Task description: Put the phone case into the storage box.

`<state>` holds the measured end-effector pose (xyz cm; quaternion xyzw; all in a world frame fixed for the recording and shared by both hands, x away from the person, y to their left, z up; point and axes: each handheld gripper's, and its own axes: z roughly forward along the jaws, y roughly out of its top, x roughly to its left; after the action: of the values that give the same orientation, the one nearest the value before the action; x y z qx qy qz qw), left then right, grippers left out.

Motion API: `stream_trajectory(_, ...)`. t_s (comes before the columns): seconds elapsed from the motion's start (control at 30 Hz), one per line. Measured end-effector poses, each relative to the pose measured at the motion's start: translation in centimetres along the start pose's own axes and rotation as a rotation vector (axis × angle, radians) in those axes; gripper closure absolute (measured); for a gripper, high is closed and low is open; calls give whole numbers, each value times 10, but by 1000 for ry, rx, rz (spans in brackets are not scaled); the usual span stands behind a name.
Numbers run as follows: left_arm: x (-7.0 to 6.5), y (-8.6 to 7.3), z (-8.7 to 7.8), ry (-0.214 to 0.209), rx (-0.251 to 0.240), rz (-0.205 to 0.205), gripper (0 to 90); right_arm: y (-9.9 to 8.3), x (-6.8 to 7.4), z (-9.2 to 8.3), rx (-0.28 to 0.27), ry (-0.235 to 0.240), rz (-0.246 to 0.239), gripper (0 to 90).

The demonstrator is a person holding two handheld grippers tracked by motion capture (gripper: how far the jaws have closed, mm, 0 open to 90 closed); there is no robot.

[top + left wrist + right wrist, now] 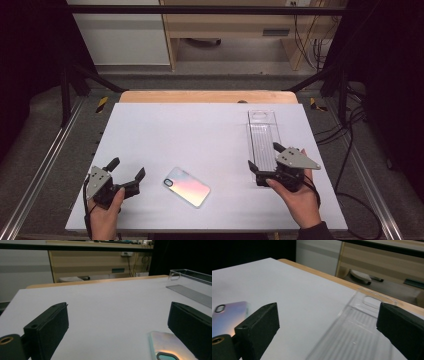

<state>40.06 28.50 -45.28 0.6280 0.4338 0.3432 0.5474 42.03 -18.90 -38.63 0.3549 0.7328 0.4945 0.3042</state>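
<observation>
A phone with an iridescent pink-blue back lies face down on the white table top, near the front middle. My left gripper sits to its left, low over the table, jaws open and empty; in the left gripper view the phone's camera end lies by the right-hand jaw. A clear phone case lies at the right. My right gripper is open at the case's near end. In the right gripper view the case lies between the jaws, with a gap at the left-hand jaw; the phone is far left.
The white top rests on a wooden table whose edge shows at the back. Black frame bars and dark cables surround the table. Wooden furniture stands beyond it.
</observation>
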Motion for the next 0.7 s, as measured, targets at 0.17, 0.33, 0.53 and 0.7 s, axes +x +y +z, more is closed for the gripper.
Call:
stream_trajectory(0.17, 0, -4, -4, 1, 0, -21, 30, 11, 14, 13, 37, 48, -26, 55)
stream_trajectory(0.33, 5, -2, -4, -8, -16, 6, 24, 21, 29, 26, 93, 105, -50, 52)
stream_trajectory(0.53, 12, -2, -5, 0, -21, -24, 20, 30, 36, 31, 103, 148, -37, 49)
stream_trajectory(0.7, 11, -2, -3, -7, -13, -16, 17, 35, 41, 41, 122, 159, -31, 46)
